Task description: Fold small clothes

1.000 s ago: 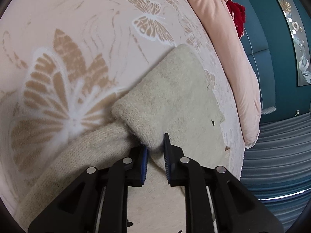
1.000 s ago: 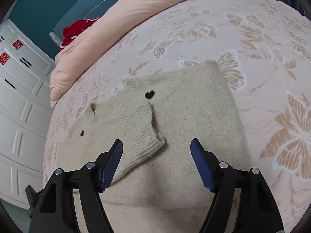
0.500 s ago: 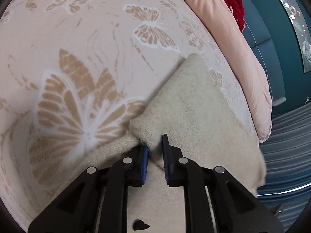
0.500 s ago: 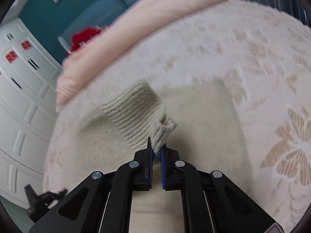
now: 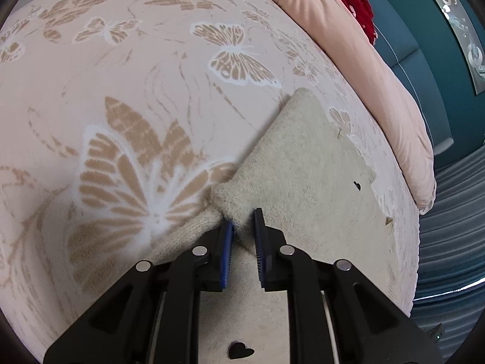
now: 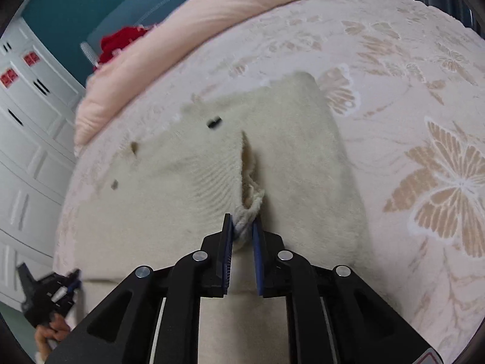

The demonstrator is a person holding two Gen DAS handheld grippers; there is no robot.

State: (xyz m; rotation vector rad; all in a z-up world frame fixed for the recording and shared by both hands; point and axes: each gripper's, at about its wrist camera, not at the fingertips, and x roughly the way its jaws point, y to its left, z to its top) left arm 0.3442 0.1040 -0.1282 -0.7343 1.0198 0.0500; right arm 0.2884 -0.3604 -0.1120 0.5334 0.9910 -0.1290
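A bed with a butterfly-print cover carries a cream knit sweater and a pink duvet.

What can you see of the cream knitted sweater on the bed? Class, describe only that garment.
The cream knitted sweater looks soft and fuzzy, with small black heart motifs scattered on it. It lies mostly flat on the butterfly-patterned bedspread. A ribbed cuff is pinched in the right tongs, whose jaws are opening slightly, the sleeve lying across the body. The left tongs pinch a folded corner at its edge.
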